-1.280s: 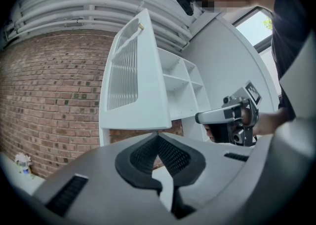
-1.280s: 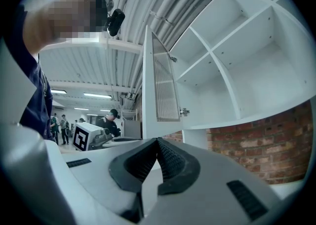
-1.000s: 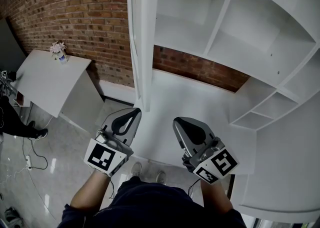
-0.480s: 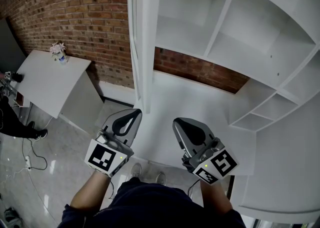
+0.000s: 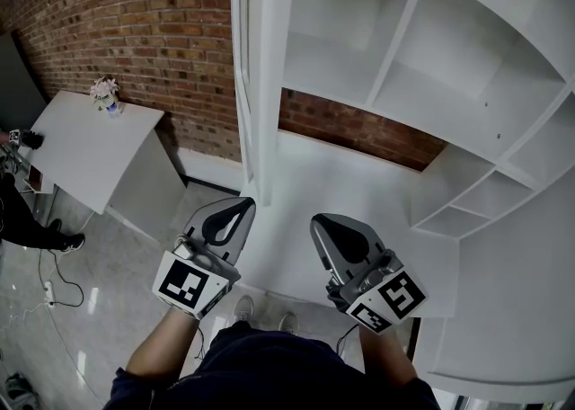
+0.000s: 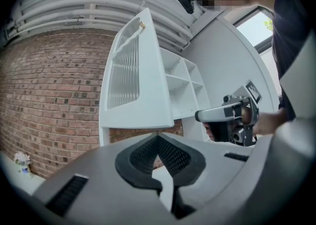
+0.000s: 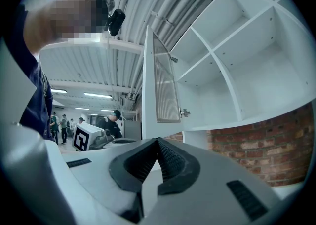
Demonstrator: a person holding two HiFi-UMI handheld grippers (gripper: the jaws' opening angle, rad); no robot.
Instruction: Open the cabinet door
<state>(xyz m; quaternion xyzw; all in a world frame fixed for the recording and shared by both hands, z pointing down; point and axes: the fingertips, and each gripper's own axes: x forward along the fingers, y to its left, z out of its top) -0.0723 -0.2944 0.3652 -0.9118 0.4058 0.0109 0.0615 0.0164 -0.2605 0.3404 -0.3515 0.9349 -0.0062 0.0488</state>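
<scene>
The white cabinet door (image 5: 252, 75) stands swung out from the open shelf unit (image 5: 386, 49), edge-on in the head view. It has a ribbed glass panel (image 6: 123, 73) and a small knob (image 6: 142, 24); the right gripper view shows its inner side (image 7: 160, 91) with a hinge (image 7: 185, 113). My left gripper (image 5: 235, 211) is below the door's lower end, shut and empty, jaw tips meeting (image 6: 158, 137). My right gripper (image 5: 335, 225) sits beside it, apart from the door, also shut with nothing in it (image 7: 158, 142).
A white counter (image 5: 359, 188) lies under the shelves, against a brick wall (image 5: 135, 22). To the left is a white table (image 5: 81, 143) with a small flower pot (image 5: 105, 92). A person (image 5: 22, 219) stands at the left edge; cables (image 5: 54, 287) lie on the floor.
</scene>
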